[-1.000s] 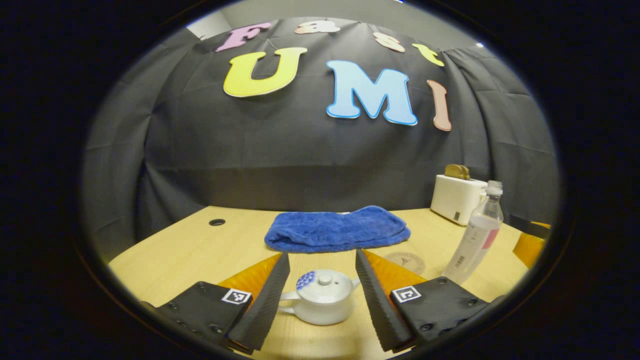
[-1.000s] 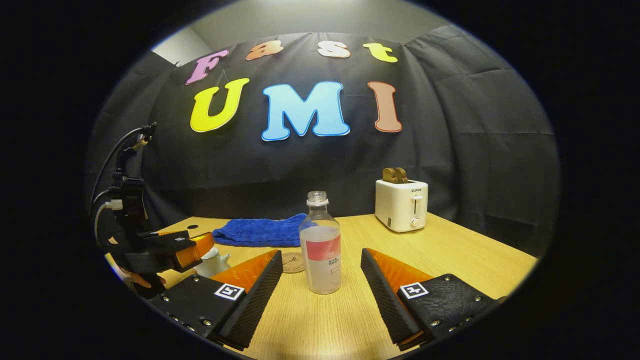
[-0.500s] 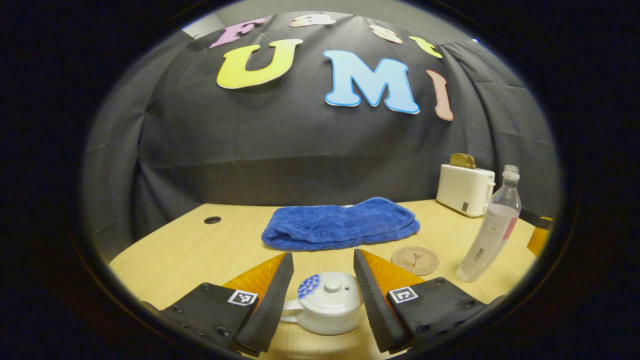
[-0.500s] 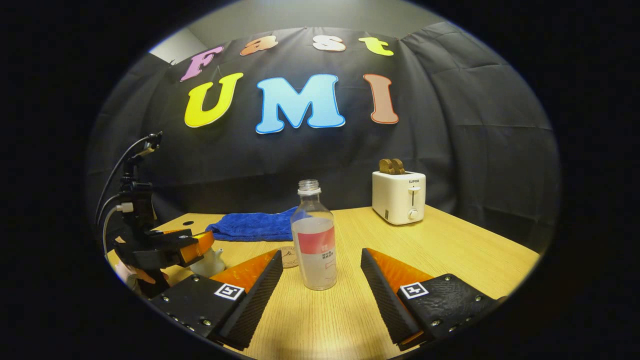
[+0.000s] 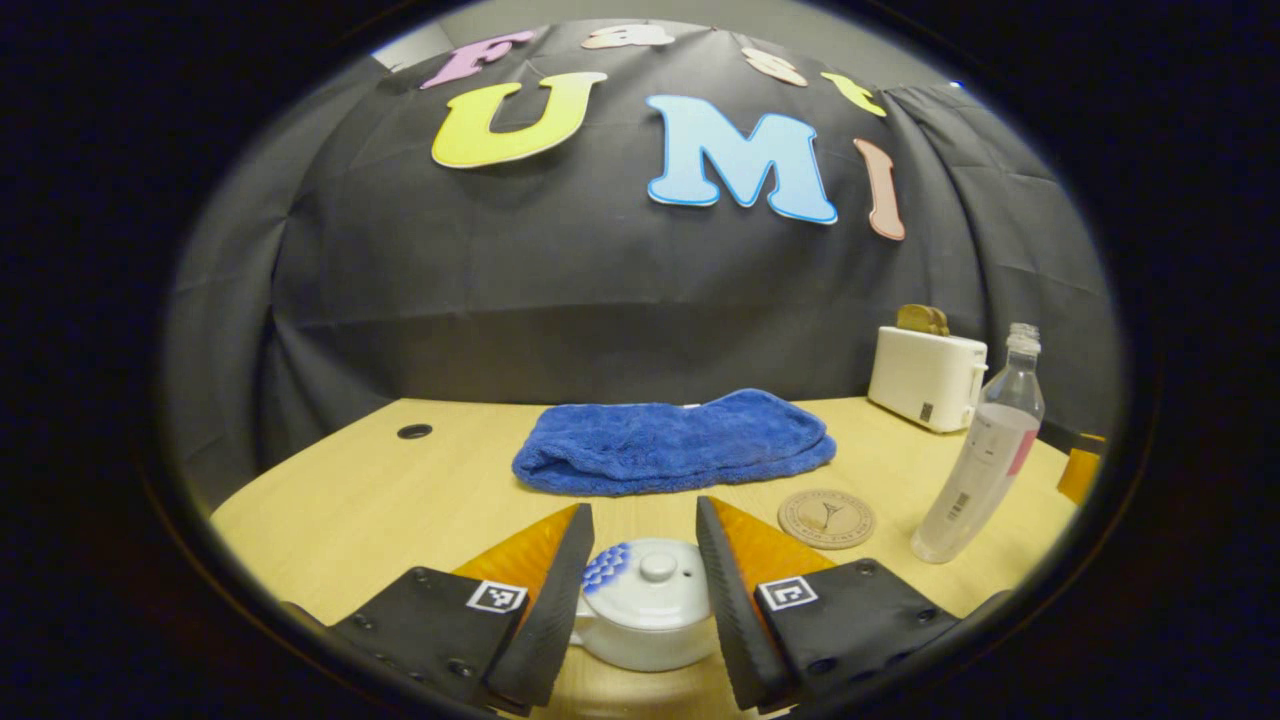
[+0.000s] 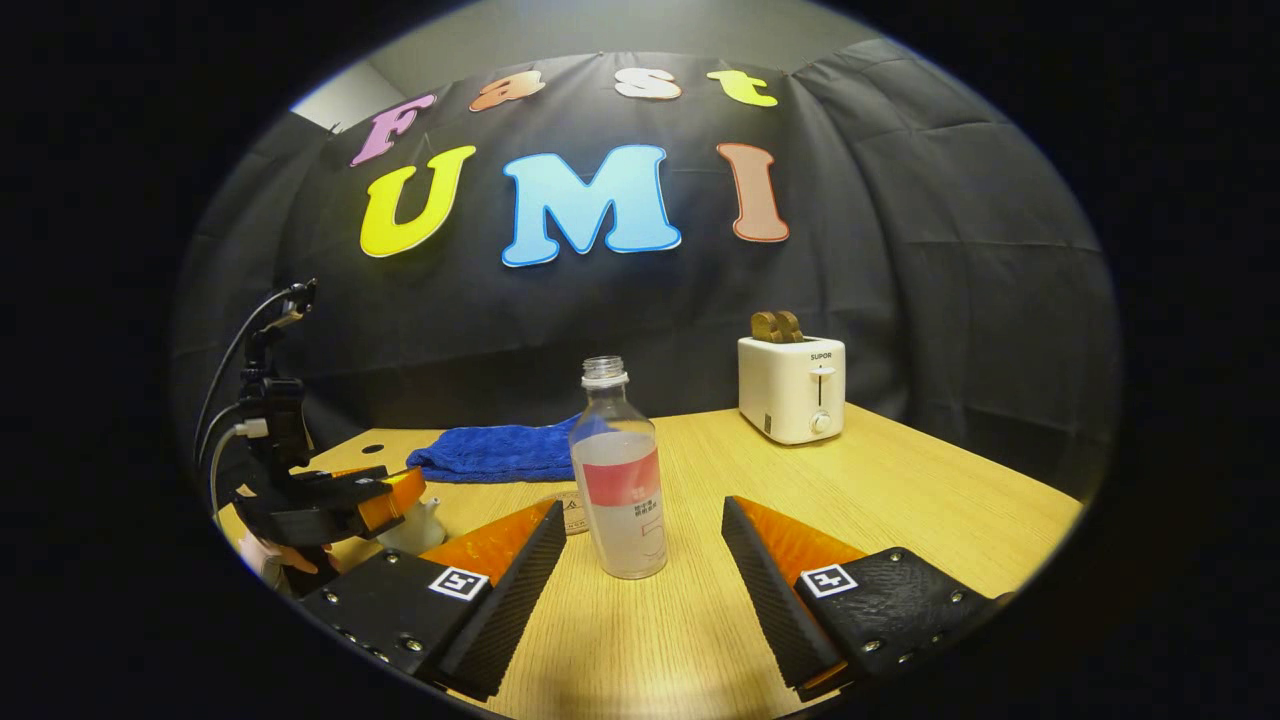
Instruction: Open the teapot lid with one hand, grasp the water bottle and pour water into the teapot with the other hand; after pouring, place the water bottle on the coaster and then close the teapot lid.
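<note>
So the teapot (image 5: 645, 615) sits near the front edge of the desk (image 5: 330, 515), lid (image 5: 647, 580) on, handle pointing off to the left in the left gripper view. The left gripper (image 5: 640, 585) has its fingers spread on either side of the pot, level with the lid, and there's a sliver of gap on both sides, so nothing's gripped. Just behind the pot, toward the middle of the desk, lies a folded blue towel (image 5: 675, 455). To the right of the towel is a round coaster (image 5: 826, 519), flat on the wood, and right of that stands the water bottle (image 6: 618, 485), upright, cap off, roughly half full.

The right gripper (image 6: 640, 575) is wide open too, with the bottle standing a bit ahead between its fingers, not touching either one. In the right gripper view the left gripper shows off to the left over the teapot, with a bit of a hand (image 6: 270, 558) under it. A white toaster (image 6: 792, 388) is at the far right corner of the desk.
</note>
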Demonstrator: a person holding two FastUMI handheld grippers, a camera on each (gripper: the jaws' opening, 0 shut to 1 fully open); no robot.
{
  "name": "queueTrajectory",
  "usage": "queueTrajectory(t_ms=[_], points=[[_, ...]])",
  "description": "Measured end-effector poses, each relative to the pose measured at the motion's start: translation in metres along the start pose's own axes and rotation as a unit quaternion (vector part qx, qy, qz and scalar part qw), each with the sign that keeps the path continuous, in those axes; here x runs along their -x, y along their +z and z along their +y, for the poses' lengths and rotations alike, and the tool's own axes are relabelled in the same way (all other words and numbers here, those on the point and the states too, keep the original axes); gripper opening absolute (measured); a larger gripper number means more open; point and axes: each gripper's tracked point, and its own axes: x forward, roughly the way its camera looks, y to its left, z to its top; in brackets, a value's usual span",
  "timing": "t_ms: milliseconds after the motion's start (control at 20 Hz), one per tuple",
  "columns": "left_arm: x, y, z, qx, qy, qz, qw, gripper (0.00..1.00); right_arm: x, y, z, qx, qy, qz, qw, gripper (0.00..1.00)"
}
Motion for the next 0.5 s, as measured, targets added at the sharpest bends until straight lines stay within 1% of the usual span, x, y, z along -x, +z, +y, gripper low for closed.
queueTrajectory(t_ms=[50,100,200,250,400,500], points=[[-0.0006,0.0011,-0.0002,0.001,0.000,-0.001,1.000,0.68,-0.0007,0.0002,0.0001,0.000,0.000,0.001,1.000,0.96],[-0.0002,0.0004,0.0001,0.002,0.000,-0.001,1.000,0.71,-0.0007,-0.0011,0.0007,-0.001,0.001,0.002,1.000,0.96],[0.0004,0.0028,0.0015,-0.005,0.003,-0.003,1.000,0.71,-0.0008,-0.0014,0.0010,-0.001,0.002,0.004,1.000,0.96],[-0.0006,0.0086,0.0007,-0.009,0.002,-0.009,1.000,0.63,-0.0012,-0.0014,0.0013,0.000,0.003,0.005,1.000,0.96],[-0.0013,0.0050,-0.0009,-0.029,0.004,-0.005,1.000,0.40,-0.0007,-0.0030,0.0021,-0.001,0.004,0.006,1.000,0.96],[-0.0005,0.0064,-0.0024,-0.041,0.003,-0.002,0.999,0.39,-0.0007,-0.0031,0.0016,0.000,0.003,0.006,1.000,0.96]])
